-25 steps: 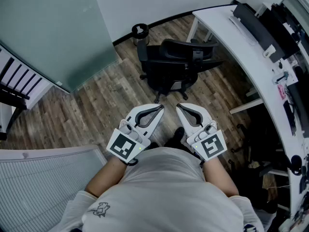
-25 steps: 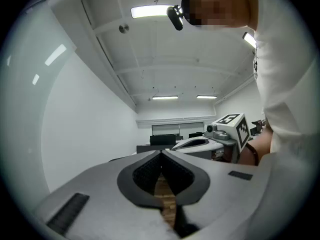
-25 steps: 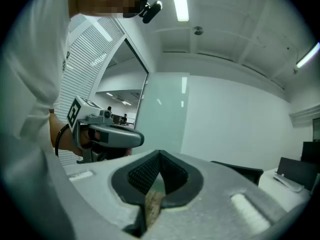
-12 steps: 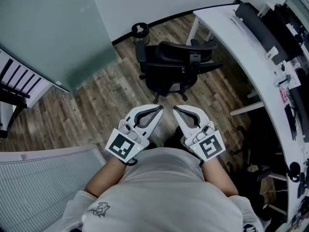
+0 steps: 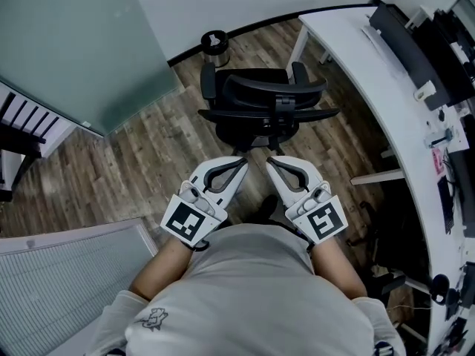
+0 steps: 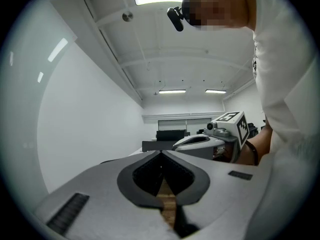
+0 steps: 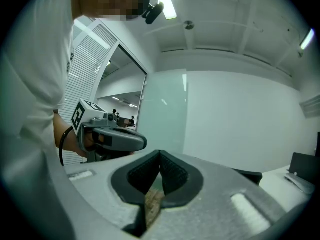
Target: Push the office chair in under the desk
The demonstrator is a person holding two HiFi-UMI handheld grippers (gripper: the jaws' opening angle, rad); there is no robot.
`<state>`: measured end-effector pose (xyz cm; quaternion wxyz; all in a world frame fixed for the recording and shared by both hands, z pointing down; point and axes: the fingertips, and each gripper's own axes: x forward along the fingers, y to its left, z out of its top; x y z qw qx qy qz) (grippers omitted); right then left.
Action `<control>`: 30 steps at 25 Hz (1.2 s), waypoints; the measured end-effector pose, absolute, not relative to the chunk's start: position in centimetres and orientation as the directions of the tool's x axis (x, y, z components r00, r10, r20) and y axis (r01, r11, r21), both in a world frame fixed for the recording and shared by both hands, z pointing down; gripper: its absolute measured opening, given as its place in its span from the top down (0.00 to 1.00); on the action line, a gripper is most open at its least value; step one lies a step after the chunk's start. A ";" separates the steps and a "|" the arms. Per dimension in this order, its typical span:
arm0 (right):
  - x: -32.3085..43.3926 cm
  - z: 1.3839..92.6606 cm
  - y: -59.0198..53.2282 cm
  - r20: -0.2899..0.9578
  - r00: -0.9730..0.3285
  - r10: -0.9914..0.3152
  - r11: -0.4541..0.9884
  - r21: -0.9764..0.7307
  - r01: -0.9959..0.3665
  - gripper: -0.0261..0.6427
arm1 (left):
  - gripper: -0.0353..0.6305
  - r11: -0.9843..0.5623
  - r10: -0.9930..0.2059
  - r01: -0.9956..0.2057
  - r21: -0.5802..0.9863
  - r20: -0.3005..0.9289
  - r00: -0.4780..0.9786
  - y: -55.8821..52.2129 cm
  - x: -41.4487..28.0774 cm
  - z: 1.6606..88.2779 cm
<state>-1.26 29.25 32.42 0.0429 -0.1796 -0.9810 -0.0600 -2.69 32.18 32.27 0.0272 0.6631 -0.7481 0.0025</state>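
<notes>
My left tongs (image 5: 239, 165) and right tongs (image 5: 273, 165) are both shut tight, with nothing in them. They sit side by side and point at the chair (image 5: 260, 106), which stands just past the tips, not touching them. The desk (image 5: 356, 58) is off to the right, and the chair isn't under it yet. I think I should put one tip on each side of the chair's back. Then I should push slow and even so it rolls to the desk and doesn't spin.

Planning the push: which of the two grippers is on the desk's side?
The right gripper, shut and empty: the white desk runs along its side, while the left gripper, also shut, is toward the frosted glass panel.
</notes>
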 end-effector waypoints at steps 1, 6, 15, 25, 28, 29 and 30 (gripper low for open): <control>-1.6 32.5 28.1 0.108 -0.930 0.352 0.927 0.101 0.362 0.96 | 0.95 0.128 -0.991 -0.991 0.036 0.046 -0.126 31.1 -3.1 32.4; -3.0 33.1 22.2 0.123 -0.920 0.372 0.919 0.095 0.384 0.96 | 0.95 0.148 -0.986 -0.988 0.039 0.080 -0.144 25.9 -4.9 33.5; -3.0 33.5 14.4 0.128 -0.909 0.396 0.908 0.094 0.409 0.96 | 0.95 0.197 -0.974 -0.980 0.017 0.120 -0.194 20.4 -6.2 34.9; -2.8 35.2 9.8 0.161 -0.902 0.400 0.907 0.074 0.415 0.95 | 0.95 0.249 -0.954 -0.968 -0.025 0.164 -0.250 18.1 -7.5 37.1; -3.5 35.7 9.3 0.170 -0.904 0.392 0.909 0.084 0.409 0.95 | 0.95 0.252 -0.956 -0.968 0.007 0.159 -0.248 18.1 -8.2 37.3; -3.8 35.8 9.1 0.174 -0.906 0.387 0.910 0.089 0.406 0.95 | 0.95 0.250 -0.956 -0.968 0.015 0.161 -0.244 18.2 -8.6 37.5; -4.1 35.9 9.0 0.178 -0.907 0.383 0.910 0.094 0.403 0.95 | 0.95 0.245 -0.957 -0.969 0.018 0.162 -0.239 18.2 -8.9 37.6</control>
